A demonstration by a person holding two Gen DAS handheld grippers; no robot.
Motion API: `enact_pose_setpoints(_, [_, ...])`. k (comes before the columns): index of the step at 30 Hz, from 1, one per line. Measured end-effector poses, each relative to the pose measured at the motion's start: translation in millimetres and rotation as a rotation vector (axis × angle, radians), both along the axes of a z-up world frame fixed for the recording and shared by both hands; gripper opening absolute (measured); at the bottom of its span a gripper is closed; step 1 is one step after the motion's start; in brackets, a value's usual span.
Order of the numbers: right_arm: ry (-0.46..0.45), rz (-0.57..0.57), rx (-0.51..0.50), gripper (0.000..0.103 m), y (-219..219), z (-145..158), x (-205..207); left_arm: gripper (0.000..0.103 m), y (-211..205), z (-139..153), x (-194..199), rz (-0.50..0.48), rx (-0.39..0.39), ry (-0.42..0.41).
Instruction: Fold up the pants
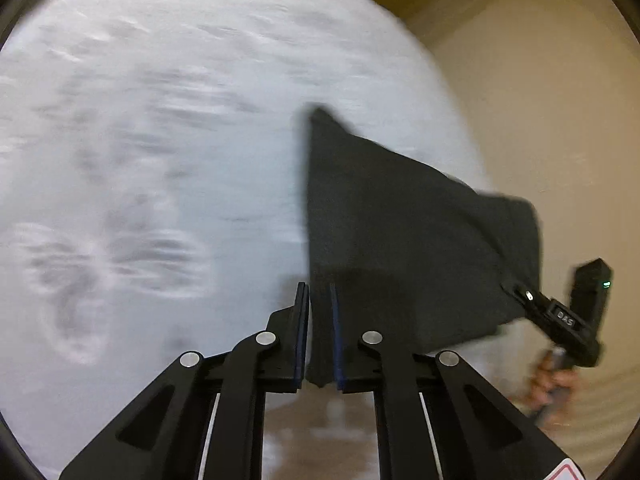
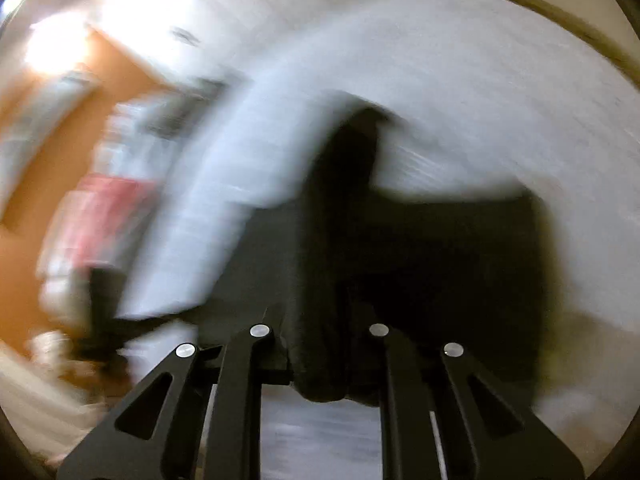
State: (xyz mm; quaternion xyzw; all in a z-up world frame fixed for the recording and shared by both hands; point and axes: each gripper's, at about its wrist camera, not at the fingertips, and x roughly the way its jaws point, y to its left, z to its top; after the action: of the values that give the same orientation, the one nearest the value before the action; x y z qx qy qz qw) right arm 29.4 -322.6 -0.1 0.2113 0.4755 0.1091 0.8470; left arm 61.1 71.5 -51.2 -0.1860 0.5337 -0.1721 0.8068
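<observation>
The left gripper (image 1: 319, 332) is pinching an edge of the dark pants (image 1: 400, 232), its blue-padded fingers (image 1: 301, 332) closed down on a thin fold of cloth. Off to the right in that view, the right gripper (image 1: 524, 294) is clamping another corner of the same garment, a hand (image 1: 554, 384) wrapped round its handle. In its own blurred view the right gripper (image 2: 320, 356) is holding a thicker bunch of the pants (image 2: 440, 264) between its fingers.

The pants are hanging stretched between the two grips, lifted over the near edge of a white bed (image 1: 160, 160). This looks like the carrying stage of a fold: both corners are secured, and the next move probably calls for swinging the held edge across and laying it flat, keeping the two hands level so the cloth is not sagging or twisting.

The rumpled bedsheet could be dragging at the fabric. Beyond the bed a beige floor (image 1: 520, 100) is showing; blurred orange and red shapes elsewhere are unreadable.
</observation>
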Motion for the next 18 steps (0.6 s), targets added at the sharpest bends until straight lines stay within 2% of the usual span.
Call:
enact_pose_setpoints(1, [0.117,-0.059,-0.038,0.028,-12,-27,5,0.006,1,-3,0,0.003,0.050,0.001])
enact_pose_setpoints(2, [0.154,-0.090,0.002,0.028,-22,-39,6,0.010,2,-5,0,0.000,0.045,0.009])
enact_pose_setpoints(3, [0.145,-0.103,0.050,0.030,-28,-39,6,0.021,4,-5,-1,-0.010,-0.014,0.023])
enact_pose_setpoints(4, [0.133,-0.093,0.053,0.033,-31,-32,6,0.028,4,-3,-1,-0.008,-0.063,0.029])
enact_pose_setpoints(5, [0.107,-0.099,0.014,0.034,-31,-24,4,0.047,8,0,0,0.000,-0.114,0.031])
enact_pose_setpoints(6, [0.070,-0.117,-0.041,0.039,-32,-14,-1,0.060,7,3,-1,0.015,-0.166,0.028])
enact_pose_setpoints(8, [0.006,-0.167,-0.128,0.079,-40,3,-12,0.065,-1,5,3,0.015,-0.182,0.018])
enact_pose_setpoints(9, [-0.008,-0.195,-0.145,0.084,-45,7,-14,0.069,-8,3,5,0.009,-0.164,0.019])
enact_pose_setpoints(11, [0.014,-0.224,-0.171,0.086,-55,3,-13,0.072,-17,-4,8,0.014,-0.135,0.041])
enact_pose_setpoints(13, [0.080,-0.221,-0.166,0.087,-64,-8,-6,0.072,-26,-19,8,0.015,-0.142,0.091])
enact_pose_setpoints(14, [0.121,-0.215,-0.145,0.088,-66,-20,-2,0.075,-30,-26,11,0.013,-0.157,0.125])
enact_pose_setpoints(16, [0.178,-0.194,-0.074,0.091,-64,-40,3,0.075,-32,-33,14,0.032,-0.179,0.111])
enact_pose_setpoints(17, [0.177,-0.190,-0.054,0.093,-65,-45,4,0.074,-33,-34,15,0.021,-0.193,0.097])
enact_pose_setpoints(18, [0.156,-0.188,-0.050,0.092,-64,-48,6,0.061,-36,-34,18,-0.007,-0.206,0.091])
